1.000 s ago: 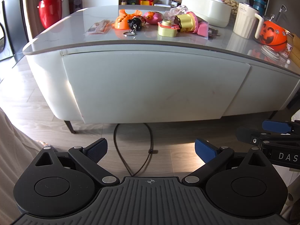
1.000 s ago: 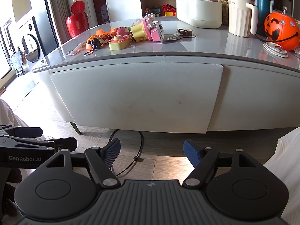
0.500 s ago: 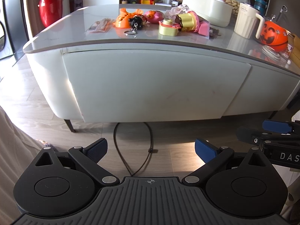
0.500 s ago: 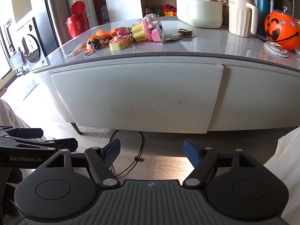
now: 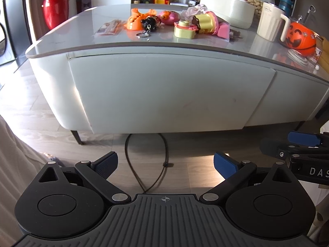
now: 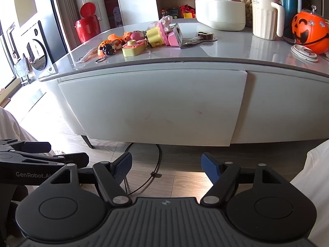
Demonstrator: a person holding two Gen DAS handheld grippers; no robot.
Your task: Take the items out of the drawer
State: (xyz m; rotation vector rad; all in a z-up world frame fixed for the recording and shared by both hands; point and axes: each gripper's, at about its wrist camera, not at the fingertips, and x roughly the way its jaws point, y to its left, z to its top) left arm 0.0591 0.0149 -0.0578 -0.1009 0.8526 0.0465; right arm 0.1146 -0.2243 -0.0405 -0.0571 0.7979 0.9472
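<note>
A white drawer front (image 5: 168, 94) (image 6: 152, 105) fills the side of a low table and stands closed. On the grey tabletop (image 5: 82, 35) (image 6: 226, 47) lie several small toys: an orange toy (image 5: 136, 19), a black keychain figure (image 5: 149, 23) (image 6: 108, 48), a yellow box (image 5: 184, 30) (image 6: 133, 49) and a pink-and-yellow toy (image 5: 207, 23) (image 6: 164, 34). My left gripper (image 5: 165, 163) is open and empty, low above the floor and well short of the drawer. My right gripper (image 6: 166, 164) is open and empty too, level beside it.
A white bowl (image 6: 220, 15), a white jug (image 6: 265, 21), an orange pumpkin bucket (image 5: 299, 38) (image 6: 310, 32) and a round lid (image 6: 304, 52) stand on the table's right. A black cable (image 5: 144, 160) loops on the wooden floor. A red bin (image 5: 54, 10) stands far left.
Both views have tipped slightly, so the table sits a little lower in frame. The grippers stay open and the drawer stays closed.
</note>
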